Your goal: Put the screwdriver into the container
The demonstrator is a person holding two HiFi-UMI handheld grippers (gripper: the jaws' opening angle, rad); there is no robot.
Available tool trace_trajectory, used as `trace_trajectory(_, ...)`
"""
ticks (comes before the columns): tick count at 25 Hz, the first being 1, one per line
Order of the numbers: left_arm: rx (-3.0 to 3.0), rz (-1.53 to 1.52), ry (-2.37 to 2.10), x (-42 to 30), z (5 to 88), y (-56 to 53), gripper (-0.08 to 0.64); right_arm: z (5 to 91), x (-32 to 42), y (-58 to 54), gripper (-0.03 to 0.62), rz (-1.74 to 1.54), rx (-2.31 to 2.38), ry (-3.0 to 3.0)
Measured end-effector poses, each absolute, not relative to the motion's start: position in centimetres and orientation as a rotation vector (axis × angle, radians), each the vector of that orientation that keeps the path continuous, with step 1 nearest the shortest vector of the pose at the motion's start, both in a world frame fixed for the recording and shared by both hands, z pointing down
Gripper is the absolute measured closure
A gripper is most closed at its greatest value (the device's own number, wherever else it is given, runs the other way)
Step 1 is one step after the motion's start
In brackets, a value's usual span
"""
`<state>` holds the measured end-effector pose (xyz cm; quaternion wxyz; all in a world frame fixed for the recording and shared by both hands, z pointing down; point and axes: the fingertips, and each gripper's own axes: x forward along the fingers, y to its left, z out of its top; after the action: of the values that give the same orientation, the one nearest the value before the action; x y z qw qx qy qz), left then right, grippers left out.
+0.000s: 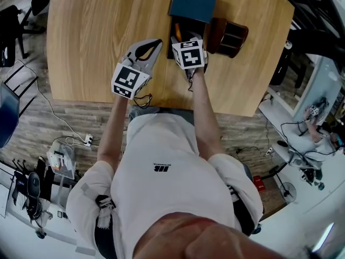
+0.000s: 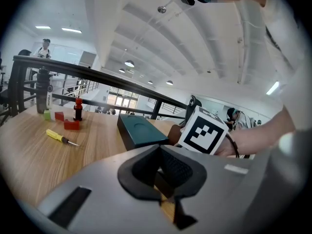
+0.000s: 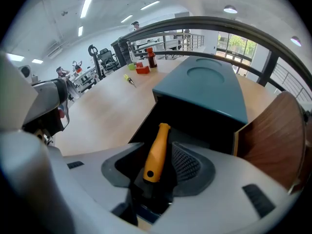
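- Wooden table [image 1: 91, 42] is sitting under both grippers, black railing [image 2: 97, 77] running beyond them
- right gripper [image 3: 161, 168] is hanging with jaws apart around orange screwdriver [image 3: 157, 150] inside container [image 3: 209, 87]
- left gripper [image 2: 163, 173] is sitting closed, empty

Right tongs [image 3: 159, 168] stand apart around the orange screwdriver [image 3: 156, 151]; just beyond, the teal-topped container [image 3: 210, 88] gapes dark.

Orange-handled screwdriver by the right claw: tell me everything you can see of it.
Only the handle of the orange-handled screwdriver shows: smooth, plastic-looking and rounded, with a small dark dot on the near butt end. It lies tilted, butt toward the camera, its far end reaching into the dark open container. The shaft is hidden. It sits between the open jaws of the right claw; the meshed pad stands clear of it.
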<state>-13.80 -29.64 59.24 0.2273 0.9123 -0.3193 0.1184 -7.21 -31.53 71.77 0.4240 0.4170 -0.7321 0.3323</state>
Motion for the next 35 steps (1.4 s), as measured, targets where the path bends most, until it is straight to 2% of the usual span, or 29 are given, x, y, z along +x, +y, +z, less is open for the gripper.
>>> trace_trajectory(9,2.565,0.321,-0.875,-14.5,56.9,-28.9,0.554,66.4,-6.3,-30.4,0.422,0.752,1.165,-1.929)
trace_trajectory(21,2.625,0.329,-0.975,-14.1,51.6,-25.6,0.554,55.2,-3.5,-25.9,0.525,0.515,1.331,-2.196)
trace_trajectory(26,2.669,0.347,-1.022,-13.7,48.7,-22.8,0.554,51.2,-2.3,-22.4,0.589,0.448,1.373,-2.289)
trace_trajectory(35,2.711,0.364,-1.108,-12.1,45.6,-18.5,0.554,46.9,0.1,-17.4,0.596,0.383,1.407,-2.403)
